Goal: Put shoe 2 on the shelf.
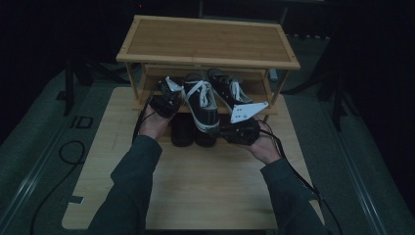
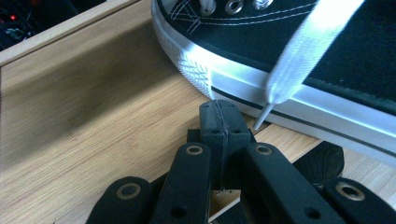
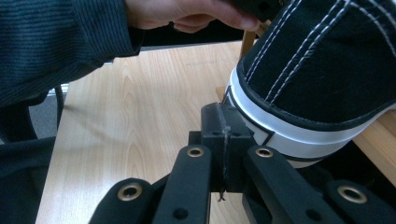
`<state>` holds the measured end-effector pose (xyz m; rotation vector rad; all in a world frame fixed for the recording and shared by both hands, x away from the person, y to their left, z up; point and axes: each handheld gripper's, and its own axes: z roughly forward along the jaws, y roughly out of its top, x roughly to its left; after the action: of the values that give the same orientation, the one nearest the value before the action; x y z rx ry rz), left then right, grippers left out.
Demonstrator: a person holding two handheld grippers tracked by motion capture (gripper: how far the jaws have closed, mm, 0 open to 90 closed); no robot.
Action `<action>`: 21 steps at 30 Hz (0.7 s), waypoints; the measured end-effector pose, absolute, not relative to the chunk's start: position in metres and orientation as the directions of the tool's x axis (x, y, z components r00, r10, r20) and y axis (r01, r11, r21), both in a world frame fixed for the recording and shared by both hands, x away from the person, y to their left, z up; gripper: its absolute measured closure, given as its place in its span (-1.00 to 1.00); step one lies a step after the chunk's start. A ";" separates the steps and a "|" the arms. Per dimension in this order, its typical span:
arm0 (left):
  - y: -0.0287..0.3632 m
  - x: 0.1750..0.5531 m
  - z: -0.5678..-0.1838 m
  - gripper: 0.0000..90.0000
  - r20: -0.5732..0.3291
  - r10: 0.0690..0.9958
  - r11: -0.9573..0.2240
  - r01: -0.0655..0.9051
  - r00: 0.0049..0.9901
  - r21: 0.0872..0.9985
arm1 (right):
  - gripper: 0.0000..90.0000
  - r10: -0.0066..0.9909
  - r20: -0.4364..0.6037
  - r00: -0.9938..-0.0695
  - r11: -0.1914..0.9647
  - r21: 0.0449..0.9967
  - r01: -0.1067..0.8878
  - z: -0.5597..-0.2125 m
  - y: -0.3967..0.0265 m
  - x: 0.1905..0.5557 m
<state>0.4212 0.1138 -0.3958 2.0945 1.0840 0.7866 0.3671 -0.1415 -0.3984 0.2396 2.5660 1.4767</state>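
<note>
A black sneaker (image 1: pixel 200 102) with white laces lies on the lower shelf (image 1: pixel 254 87) of a wooden shoe rack, its heel hanging over the front edge. A second black sneaker (image 1: pixel 228 90) lies to its right. My left gripper (image 1: pixel 177 96) is at the first sneaker's left side. In the left gripper view my jaws (image 2: pixel 218 113) are shut and empty, just short of the white rubber sole (image 2: pixel 243 77), with a lace tip (image 2: pixel 261 119) beside them. My right gripper (image 1: pixel 215 128) is at the heel. Its shut, empty jaws (image 3: pixel 223 122) sit against the heel's white band (image 3: pixel 299 133).
The rack's top shelf (image 1: pixel 205 41) overhangs the sneakers. Dark shapes, possibly more shoes (image 1: pixel 182 129), sit under the lower shelf. The rack stands at the far end of a light wooden table (image 1: pixel 205 191). A sleeve and hand (image 3: pixel 187 14) are visible beyond the right gripper.
</note>
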 end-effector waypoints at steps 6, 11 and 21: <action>0.112 0.421 -0.396 1.00 0.225 0.851 -0.459 0.462 0.475 0.759 | 1.00 0.218 -0.096 -0.971 0.494 0.869 0.024 -0.397 -0.133 0.367; 0.112 0.420 -0.397 1.00 0.221 0.852 -0.454 0.461 0.475 0.762 | 1.00 0.269 -0.116 -0.956 0.487 0.873 0.030 -0.395 -0.129 0.372; 0.112 0.420 -0.396 1.00 0.232 0.851 -0.461 0.459 0.471 0.760 | 1.00 0.283 -0.145 -0.948 0.490 0.871 0.014 -0.393 -0.119 0.375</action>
<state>0.4200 0.1116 -0.3964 2.0968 1.0813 0.8131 0.3750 -0.1189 -0.3927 0.2523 2.4692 1.4402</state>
